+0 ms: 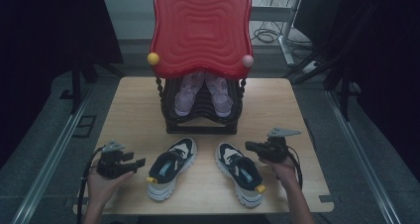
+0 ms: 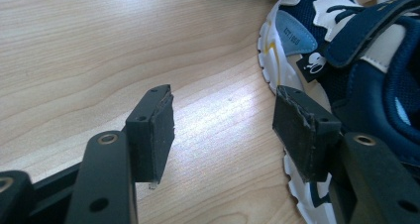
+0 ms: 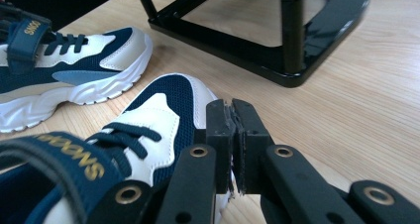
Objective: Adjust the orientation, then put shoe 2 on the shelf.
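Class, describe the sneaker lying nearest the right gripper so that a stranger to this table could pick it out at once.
Start at the black rack under the red tray. Two navy-and-white sneakers lie in front of it; take the right sneaker, beside the right gripper. Unlike the left sneaker, its toe points up and left.

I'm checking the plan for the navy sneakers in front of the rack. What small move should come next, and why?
Probably open the right tool, beside the right sneaker: its jaws stand nearly shut with nothing between them. The left tool already stands open beside the left sneaker. Both sneakers lie on the table, ungripped.
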Demonstrator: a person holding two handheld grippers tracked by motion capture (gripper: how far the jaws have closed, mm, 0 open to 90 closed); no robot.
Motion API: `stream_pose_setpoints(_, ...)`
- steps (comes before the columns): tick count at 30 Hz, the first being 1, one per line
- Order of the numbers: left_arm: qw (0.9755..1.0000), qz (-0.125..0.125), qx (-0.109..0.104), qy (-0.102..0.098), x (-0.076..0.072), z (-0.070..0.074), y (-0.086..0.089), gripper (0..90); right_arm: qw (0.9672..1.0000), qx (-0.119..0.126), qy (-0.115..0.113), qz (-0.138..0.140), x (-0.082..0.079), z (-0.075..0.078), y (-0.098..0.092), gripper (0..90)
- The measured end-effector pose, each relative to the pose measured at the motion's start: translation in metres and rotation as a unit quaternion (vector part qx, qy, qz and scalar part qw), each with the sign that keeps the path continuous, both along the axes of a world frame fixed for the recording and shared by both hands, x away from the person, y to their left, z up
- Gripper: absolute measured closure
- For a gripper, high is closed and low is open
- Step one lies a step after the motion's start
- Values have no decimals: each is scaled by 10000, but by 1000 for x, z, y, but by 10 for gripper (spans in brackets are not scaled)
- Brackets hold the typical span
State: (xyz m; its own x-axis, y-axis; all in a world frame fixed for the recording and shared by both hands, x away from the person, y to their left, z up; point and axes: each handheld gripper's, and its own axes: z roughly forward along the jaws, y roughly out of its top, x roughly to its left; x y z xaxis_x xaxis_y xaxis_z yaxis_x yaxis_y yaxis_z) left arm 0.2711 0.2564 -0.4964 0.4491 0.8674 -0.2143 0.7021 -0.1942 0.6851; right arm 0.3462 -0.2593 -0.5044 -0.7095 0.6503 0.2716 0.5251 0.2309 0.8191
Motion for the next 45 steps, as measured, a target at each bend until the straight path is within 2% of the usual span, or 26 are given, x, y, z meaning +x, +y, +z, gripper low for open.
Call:
stream_pose_setpoints(10,9996,-86,-224,-153,-7,12,4,408,9997,81,-141,-182,-24,11,-24,825)
stream_pose_setpoints(14,9991,-161,-318,-240,-10,19,3,407,9996,206,-101,-174,-34,12,-31,790)
stream_pose_setpoints(23,9974,-354,-450,-430,-20,35,-2,403,9986,246,-308,-354,-54,27,-46,681)
stream_pose_setpoints(31,9965,-475,-485,-491,-25,42,-9,401,9984,178,-339,-413,-64,31,-48,625)
stream_pose_setpoints(34,9963,-495,-487,-502,-26,43,-10,400,9986,82,-388,-360,-70,35,-46,577)
stream_pose_setpoints(45,9956,-592,-501,-516,-27,47,-18,396,9987,-87,-456,-188,-76,44,-36,513)
